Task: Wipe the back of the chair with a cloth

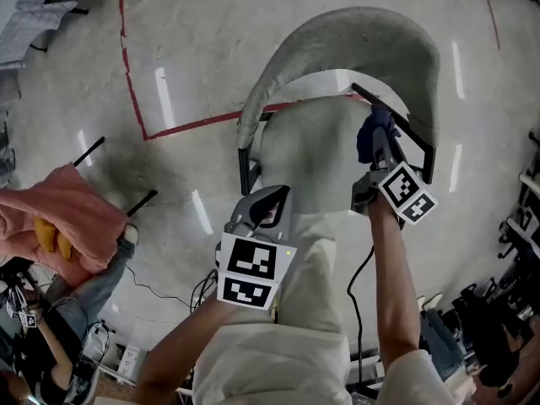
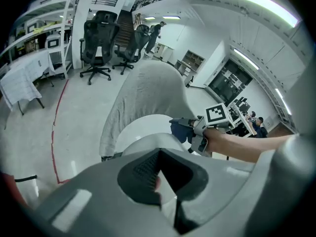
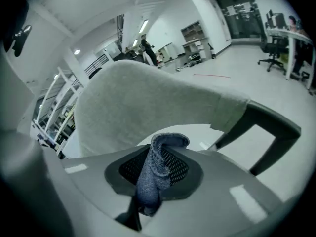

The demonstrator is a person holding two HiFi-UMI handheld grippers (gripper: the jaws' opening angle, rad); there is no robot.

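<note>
Right tool is clamped on the blue cloth, near the grey chair back — left tool closed, holding nothing, low over the seat.

Head view taken from overhead, aimed steeply down on the chair. Each gripper view aimed along its own jaws, close to the chair back. Chair back shared by all three; right gripper also caught in left gripper view.
</note>
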